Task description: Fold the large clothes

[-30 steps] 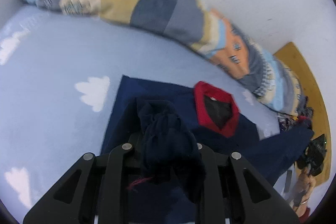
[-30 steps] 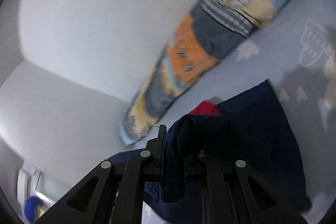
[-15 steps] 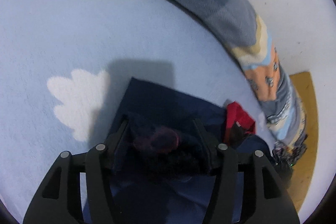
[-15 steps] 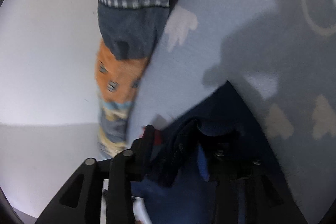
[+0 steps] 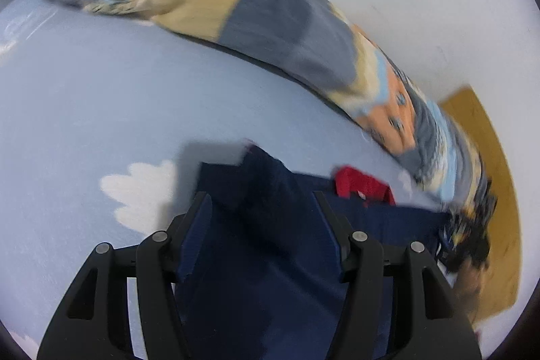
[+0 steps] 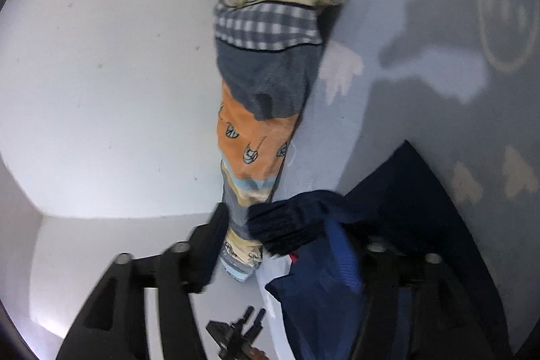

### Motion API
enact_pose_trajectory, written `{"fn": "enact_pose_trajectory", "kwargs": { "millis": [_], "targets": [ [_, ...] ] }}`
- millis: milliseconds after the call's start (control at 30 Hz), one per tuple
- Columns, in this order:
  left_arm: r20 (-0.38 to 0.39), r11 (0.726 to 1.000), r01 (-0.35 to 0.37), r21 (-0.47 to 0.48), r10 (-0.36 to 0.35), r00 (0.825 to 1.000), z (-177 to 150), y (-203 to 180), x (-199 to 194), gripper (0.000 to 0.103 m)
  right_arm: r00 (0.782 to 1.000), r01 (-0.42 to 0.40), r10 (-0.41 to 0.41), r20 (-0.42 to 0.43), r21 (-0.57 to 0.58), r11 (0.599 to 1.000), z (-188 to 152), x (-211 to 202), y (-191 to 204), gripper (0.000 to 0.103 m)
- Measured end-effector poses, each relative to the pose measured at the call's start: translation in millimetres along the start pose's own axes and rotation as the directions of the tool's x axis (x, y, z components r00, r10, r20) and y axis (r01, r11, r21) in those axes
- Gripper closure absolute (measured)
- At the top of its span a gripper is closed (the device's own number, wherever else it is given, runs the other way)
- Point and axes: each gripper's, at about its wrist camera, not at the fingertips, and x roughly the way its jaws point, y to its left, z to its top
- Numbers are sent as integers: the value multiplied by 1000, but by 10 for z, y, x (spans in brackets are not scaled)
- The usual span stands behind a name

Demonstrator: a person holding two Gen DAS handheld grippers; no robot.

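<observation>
A navy garment [image 5: 270, 225] with a red collar [image 5: 364, 188] lies on the light blue bed sheet [image 5: 101, 107]. My left gripper [image 5: 263, 208] is open just above it, with navy cloth lying between and under the jaws, no longer pinched. In the right wrist view the same navy garment [image 6: 422, 191] lies at the lower right. My right gripper [image 6: 280, 231] is open, and its ribbed cuff [image 6: 290, 225] drapes loosely across the gap between the jaws.
A long patchwork bolster [image 5: 287, 22] lies along the white wall behind the bed; it also shows in the right wrist view [image 6: 266, 73]. A wooden panel [image 5: 489, 174] stands at the right. The other gripper [image 5: 472, 242] shows at the garment's far right end.
Both grippers carried bunched cloth towards the collar end, lowered it onto the garment and opened. The cloth now lies flatter.
</observation>
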Motion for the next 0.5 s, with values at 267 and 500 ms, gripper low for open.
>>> {"fn": "enact_pose_trajectory", "kwargs": {
  "millis": [267, 500],
  "targets": [
    [-70, 991, -5, 131, 14, 997, -324, -369, 426, 45, 999, -41, 41, 11, -39, 998, -29, 59, 77, 26],
    [-62, 947, -67, 314, 91, 994, -566, -675, 705, 45, 943, 87, -249, -219, -559, 824, -673, 707, 406, 40]
  ]
}}
